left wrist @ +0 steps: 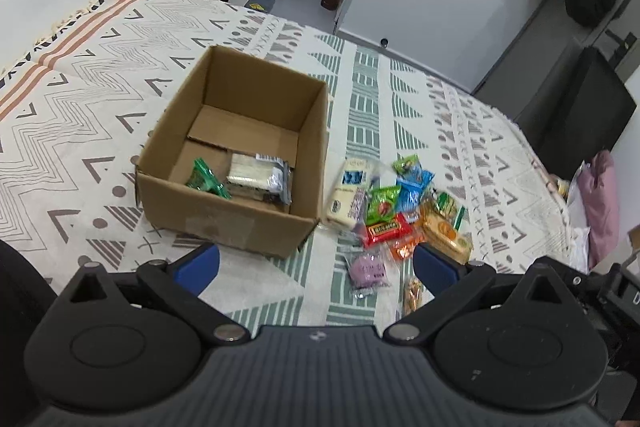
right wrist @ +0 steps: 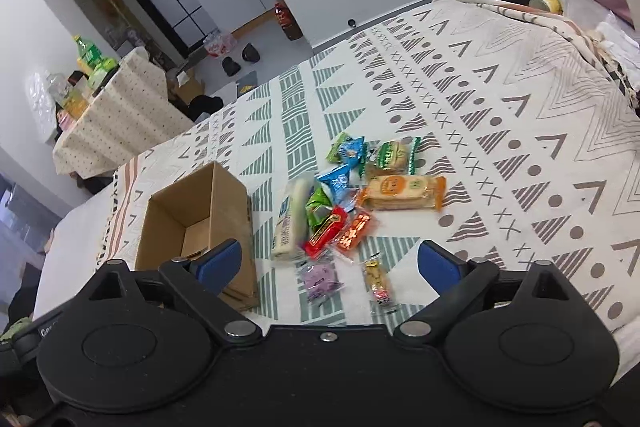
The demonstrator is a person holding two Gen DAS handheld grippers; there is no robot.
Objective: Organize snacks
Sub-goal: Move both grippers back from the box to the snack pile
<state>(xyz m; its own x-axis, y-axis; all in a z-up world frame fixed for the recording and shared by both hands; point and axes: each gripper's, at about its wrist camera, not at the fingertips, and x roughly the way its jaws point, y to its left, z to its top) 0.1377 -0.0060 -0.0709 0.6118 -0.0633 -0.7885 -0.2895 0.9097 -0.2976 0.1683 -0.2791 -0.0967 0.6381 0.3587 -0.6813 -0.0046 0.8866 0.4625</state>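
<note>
left wrist view shows our left gripper (left wrist: 316, 263) spread and empty before the cardboard box (left wrist: 240, 155), which already holds a green packet (left wrist: 206, 181) and a silver-wrapped pack (left wrist: 260, 177). our right gripper (right wrist: 330, 265) is also spread, hovering over the snack pile (right wrist: 352, 195) beside the box; we judge the next move is pinching a loose packet, perhaps the purple one (right wrist: 318, 279).

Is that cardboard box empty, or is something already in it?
Not empty: the cardboard box holds a green packet and a silver-wrapped pack; most of its floor is bare.
</note>
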